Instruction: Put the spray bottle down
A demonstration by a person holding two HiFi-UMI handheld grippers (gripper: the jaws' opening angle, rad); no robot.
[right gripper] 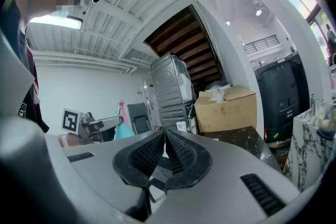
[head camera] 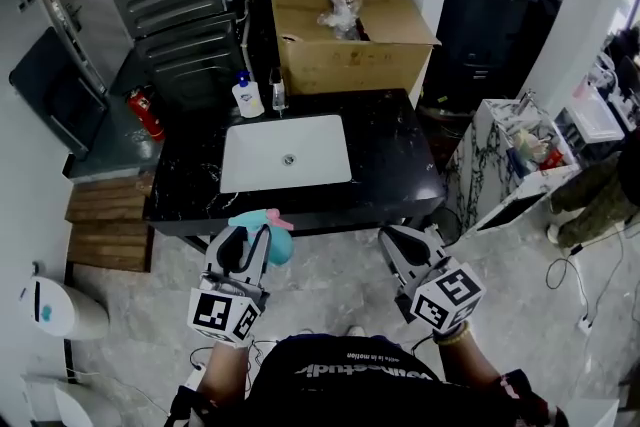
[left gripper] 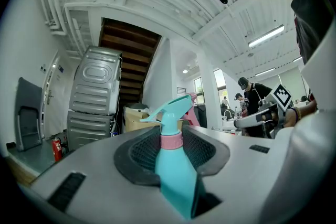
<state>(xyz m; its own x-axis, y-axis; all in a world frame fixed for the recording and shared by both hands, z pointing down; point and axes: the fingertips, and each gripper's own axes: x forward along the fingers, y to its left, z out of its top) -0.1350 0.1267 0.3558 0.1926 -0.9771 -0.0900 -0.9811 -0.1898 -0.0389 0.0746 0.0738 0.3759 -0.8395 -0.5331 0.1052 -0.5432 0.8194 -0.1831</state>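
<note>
Black tabletop [head camera: 390, 165] ahead: your left gripper [head camera: 252, 237] pinches the upright spray bottle [head camera: 277, 245] just short of its edge; right gripper [head camera: 393, 240] pressed together, empty.

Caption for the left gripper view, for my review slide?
Left gripper clamps an upright teal-and-pink spray bottle, facing a cardboard box and a grey appliance.

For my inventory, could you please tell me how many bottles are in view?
3: the teal spray bottle in the left gripper; a white pump bottle and a smaller bottle behind the sink. Others may be hidden.
</note>
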